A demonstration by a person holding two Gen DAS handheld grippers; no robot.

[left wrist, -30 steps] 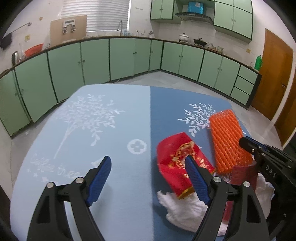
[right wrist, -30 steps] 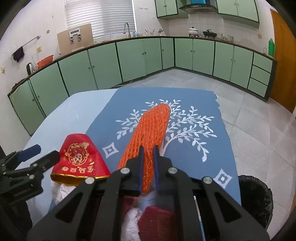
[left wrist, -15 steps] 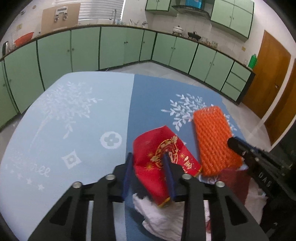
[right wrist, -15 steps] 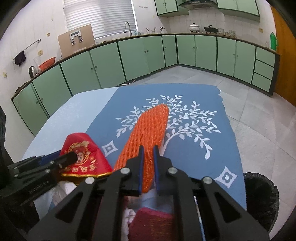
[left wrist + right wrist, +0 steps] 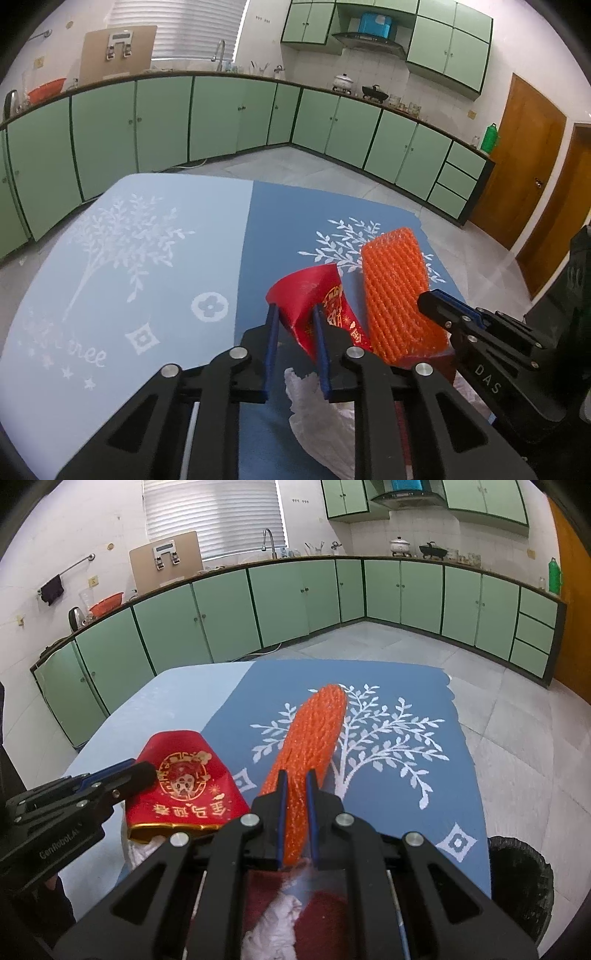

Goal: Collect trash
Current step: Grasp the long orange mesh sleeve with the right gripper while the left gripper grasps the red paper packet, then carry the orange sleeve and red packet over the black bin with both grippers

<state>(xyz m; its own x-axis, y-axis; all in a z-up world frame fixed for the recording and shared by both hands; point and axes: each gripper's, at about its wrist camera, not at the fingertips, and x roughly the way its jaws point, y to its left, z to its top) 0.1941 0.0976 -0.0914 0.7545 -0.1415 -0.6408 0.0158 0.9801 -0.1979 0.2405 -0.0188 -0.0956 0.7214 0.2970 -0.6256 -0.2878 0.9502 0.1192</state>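
Packet (image 5: pixel 314 295) sits pinched between closing left tool (image 5: pixel 294 317) blades.

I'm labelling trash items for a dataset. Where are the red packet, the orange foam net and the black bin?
red packet (image 5: pixel 184 779): right wrist view, on its printed gold emblem.
orange foam net (image 5: pixel 397 291): left wrist view, middle of its mesh.
black bin (image 5: pixel 521 882): right wrist view, on its dark liner.
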